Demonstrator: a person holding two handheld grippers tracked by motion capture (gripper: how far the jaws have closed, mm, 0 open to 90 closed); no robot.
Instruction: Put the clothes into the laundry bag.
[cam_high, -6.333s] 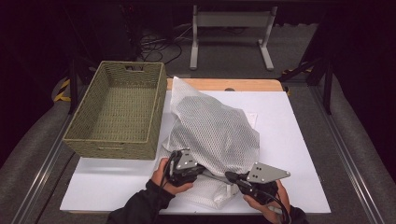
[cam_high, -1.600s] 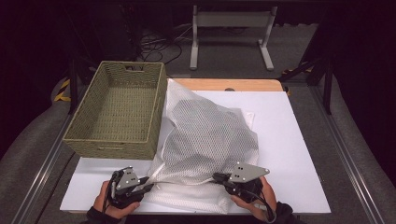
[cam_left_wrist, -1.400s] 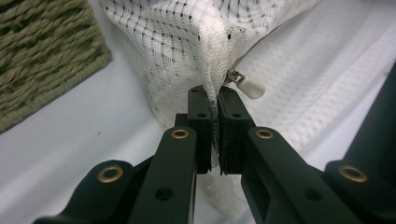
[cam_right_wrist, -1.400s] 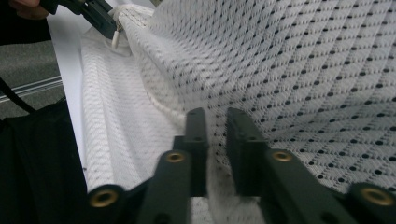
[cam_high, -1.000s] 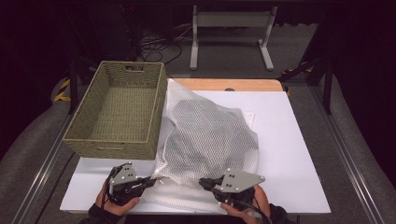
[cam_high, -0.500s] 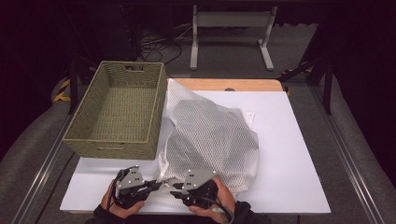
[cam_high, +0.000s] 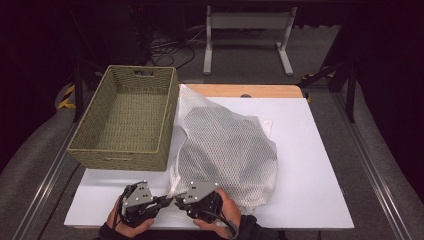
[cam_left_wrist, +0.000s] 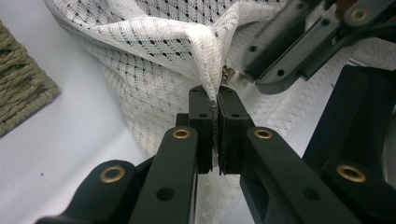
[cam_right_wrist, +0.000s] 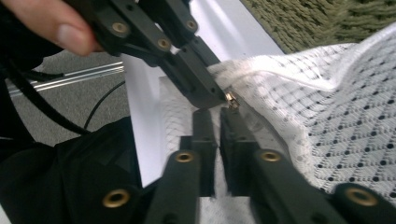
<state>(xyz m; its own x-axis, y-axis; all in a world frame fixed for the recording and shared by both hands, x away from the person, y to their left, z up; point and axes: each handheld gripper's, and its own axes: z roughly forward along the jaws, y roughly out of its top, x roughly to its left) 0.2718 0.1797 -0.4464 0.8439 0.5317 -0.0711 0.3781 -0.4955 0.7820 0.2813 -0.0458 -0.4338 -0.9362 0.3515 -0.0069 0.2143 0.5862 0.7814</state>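
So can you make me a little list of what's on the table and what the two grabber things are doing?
surface: white board on the table
bag: white mesh laundry bag, lying crumpled in the middle
basket: woven green basket, left of the bag, nothing inside
left gripper: jaws shut on the bag's edge seam
right gripper: jaws nearly closed, just been closing, tips at the small metal zipper pull; grip on it not clear
grippers: tips almost meeting at the bag's near corner
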